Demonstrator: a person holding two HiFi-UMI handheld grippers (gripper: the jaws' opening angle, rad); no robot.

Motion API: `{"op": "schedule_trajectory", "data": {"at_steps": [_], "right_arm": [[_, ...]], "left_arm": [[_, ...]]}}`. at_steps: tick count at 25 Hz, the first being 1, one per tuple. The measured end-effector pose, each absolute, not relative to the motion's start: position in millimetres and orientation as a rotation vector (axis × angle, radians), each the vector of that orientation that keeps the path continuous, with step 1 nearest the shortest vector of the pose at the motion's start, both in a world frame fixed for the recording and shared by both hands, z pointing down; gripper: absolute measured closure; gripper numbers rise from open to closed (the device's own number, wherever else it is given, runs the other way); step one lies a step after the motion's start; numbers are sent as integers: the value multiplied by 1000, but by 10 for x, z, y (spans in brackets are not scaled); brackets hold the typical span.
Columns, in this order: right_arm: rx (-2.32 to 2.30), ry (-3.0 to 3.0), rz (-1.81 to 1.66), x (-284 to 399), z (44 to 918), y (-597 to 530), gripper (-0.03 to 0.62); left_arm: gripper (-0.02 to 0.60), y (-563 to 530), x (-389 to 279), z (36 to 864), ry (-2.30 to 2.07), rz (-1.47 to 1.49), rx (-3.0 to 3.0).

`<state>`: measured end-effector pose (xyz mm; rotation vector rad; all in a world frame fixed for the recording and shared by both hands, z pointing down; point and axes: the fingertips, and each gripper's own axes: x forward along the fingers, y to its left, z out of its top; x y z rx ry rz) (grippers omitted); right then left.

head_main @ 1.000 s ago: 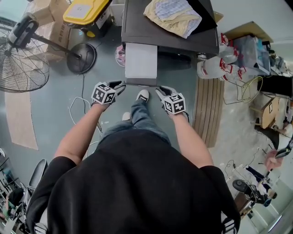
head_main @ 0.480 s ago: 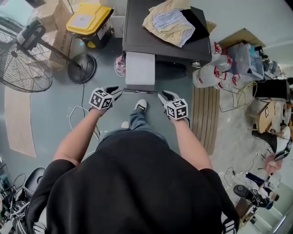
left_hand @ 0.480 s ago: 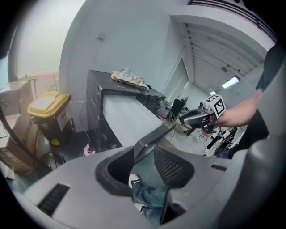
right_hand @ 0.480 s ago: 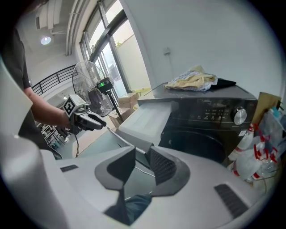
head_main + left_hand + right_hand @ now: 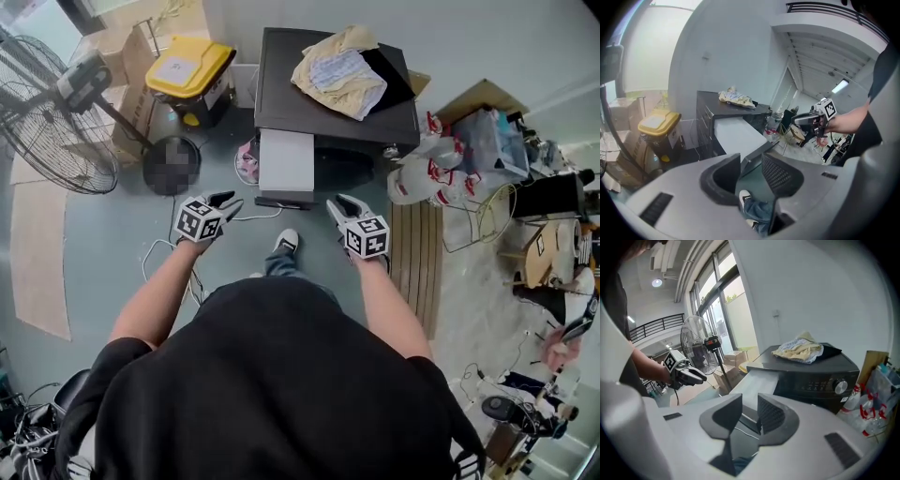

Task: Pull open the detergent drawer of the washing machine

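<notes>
The dark washing machine [image 5: 328, 103] stands against the wall with a bundle of cloth [image 5: 339, 67] on its lid. Its white detergent drawer [image 5: 285, 164] sticks out of the front at the left. My left gripper [image 5: 228, 200] hangs just off the drawer's front left corner, open and holding nothing. My right gripper [image 5: 337, 203] hangs off the front to the right, also open and empty. Neither touches the drawer. In the left gripper view the drawer [image 5: 739, 135] lies beyond the open left gripper [image 5: 751, 172]. In the right gripper view the drawer [image 5: 757, 380] lies beyond the open right gripper [image 5: 750, 414].
A standing fan [image 5: 47, 112] and a yellow-lidded box [image 5: 185, 67] are at the left. Plastic bags and bottles [image 5: 424, 167] sit right of the machine, above wooden boards [image 5: 419, 253]. A cable [image 5: 155, 251] lies on the floor. My shoe [image 5: 286, 243] is below the drawer.
Both grippers have risen and come away from the drawer's front edge, where they were a second ago. The drawer stays out.
</notes>
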<state>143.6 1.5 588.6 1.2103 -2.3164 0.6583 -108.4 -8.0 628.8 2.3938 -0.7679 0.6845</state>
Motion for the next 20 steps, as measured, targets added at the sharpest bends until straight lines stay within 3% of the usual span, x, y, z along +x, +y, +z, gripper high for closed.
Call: {"op": "schedule_trajectory", "data": {"at_steps": [20], "right_arm": [[1347, -2441, 495, 1228, 4769, 357, 493]], "left_arm": [[436, 208, -1443, 5281, -895, 495, 2490]]}}
